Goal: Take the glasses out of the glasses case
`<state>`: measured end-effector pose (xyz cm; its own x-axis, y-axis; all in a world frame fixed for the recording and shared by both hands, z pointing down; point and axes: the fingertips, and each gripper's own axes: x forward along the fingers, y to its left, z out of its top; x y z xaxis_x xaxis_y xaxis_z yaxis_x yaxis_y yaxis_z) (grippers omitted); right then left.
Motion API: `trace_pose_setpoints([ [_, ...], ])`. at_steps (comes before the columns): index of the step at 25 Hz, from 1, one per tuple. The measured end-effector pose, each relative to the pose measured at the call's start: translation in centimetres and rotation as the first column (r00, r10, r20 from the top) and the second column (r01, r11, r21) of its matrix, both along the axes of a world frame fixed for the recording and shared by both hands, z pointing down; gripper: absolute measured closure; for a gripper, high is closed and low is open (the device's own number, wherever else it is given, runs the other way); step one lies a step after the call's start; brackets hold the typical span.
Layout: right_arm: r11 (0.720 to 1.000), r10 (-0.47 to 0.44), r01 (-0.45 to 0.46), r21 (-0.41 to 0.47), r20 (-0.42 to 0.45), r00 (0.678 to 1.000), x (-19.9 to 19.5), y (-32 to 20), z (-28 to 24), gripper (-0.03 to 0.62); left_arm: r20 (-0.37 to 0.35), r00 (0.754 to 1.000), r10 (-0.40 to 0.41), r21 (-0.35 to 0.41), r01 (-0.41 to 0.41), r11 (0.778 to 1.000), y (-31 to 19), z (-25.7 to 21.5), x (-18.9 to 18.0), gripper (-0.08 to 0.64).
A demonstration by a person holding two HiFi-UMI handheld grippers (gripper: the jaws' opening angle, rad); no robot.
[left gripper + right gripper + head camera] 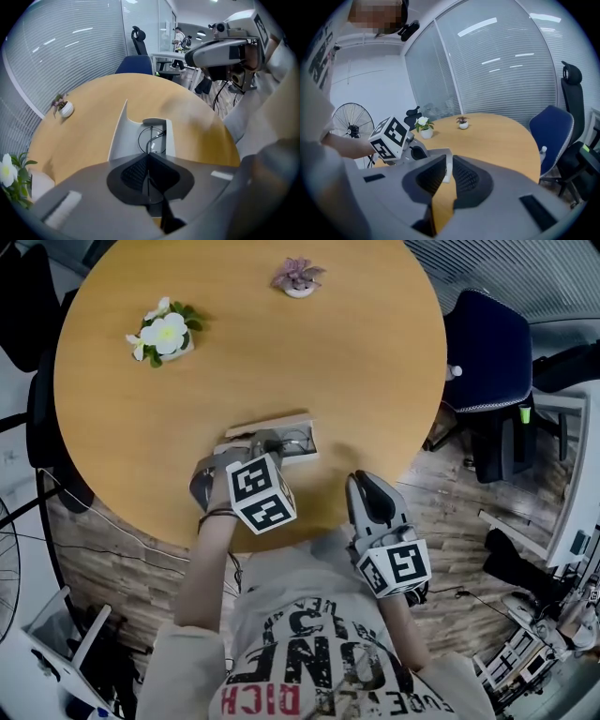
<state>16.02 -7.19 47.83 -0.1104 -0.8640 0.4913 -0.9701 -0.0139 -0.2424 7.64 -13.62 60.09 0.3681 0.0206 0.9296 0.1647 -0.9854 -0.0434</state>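
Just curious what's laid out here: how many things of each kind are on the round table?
Potted plants: 2
Glasses case: 1
Glasses, lying in the case: 1
Total: 4

A round wooden table (309, 362) carries an open glasses case (279, 424) at its 6 o'clock edge, with wire glasses (298, 440) inside. The left gripper (269, 442) reaches into the case. The right gripper (360, 480) hangs off the rim at 5 o'clock. White flowers (165, 334) sit at 10 o'clock and a purple potted plant (298, 277) at 12.
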Motion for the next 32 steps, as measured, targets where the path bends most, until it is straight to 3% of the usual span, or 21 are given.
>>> trace_pose_setpoints([
  [11,1.000,-0.006,0.006,0.022,-0.003,1.000,-0.6,0.0,-0.8,0.539,-0.063,0.997,-0.042,0.094,0.048,0.994,-0.5,-3.5,-0.4,0.541],
  [32,0.996,-0.023,0.026,0.089,-0.029,0.999,-2.8,-0.2,-3.8,0.540,-0.204,0.976,-0.079,0.177,0.116,0.977,0.0,-10.8,-2.3,0.541],
])
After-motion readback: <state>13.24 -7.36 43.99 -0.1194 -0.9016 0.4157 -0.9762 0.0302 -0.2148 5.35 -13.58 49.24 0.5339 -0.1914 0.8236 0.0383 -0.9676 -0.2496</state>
